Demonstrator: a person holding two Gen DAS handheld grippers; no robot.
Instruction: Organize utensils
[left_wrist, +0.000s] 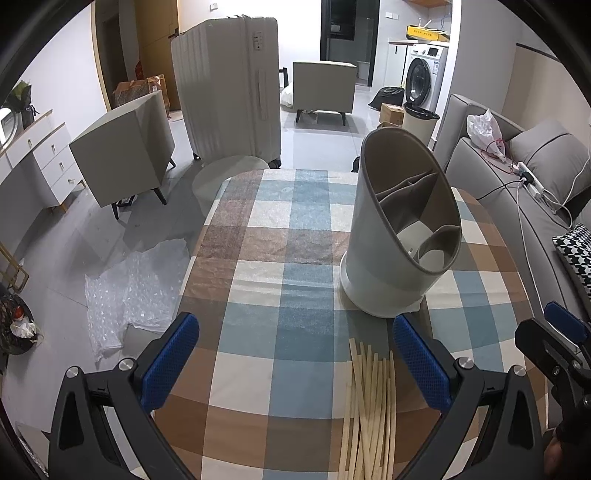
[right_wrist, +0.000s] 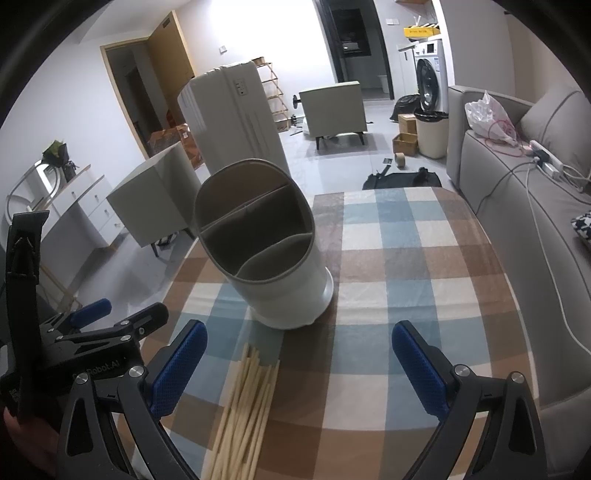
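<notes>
Pale wooden chopsticks (left_wrist: 367, 410) lie between the left gripper's (left_wrist: 295, 362) spread fingers, near the right pad, the white divided holder (left_wrist: 399, 236) upright beyond. From the right gripper (right_wrist: 299, 365), jaws likewise apart and empty, chopsticks (right_wrist: 247, 406) lie beside its left finger, holder (right_wrist: 269, 251) ahead on the checked tablecloth (right_wrist: 399, 258).

Checked cloth (left_wrist: 280, 236) over the table. Beyond, on grey floor: upright pale suitcase (left_wrist: 229, 92), two boxy cabinets (left_wrist: 122, 144) (left_wrist: 325, 88), bubble wrap (left_wrist: 129, 291), washing machine (left_wrist: 424, 74), lined bin (right_wrist: 432, 133). Grey sofa (left_wrist: 517, 192) alongside, with plastic bag (left_wrist: 484, 127), power strip (left_wrist: 532, 182), cables.
</notes>
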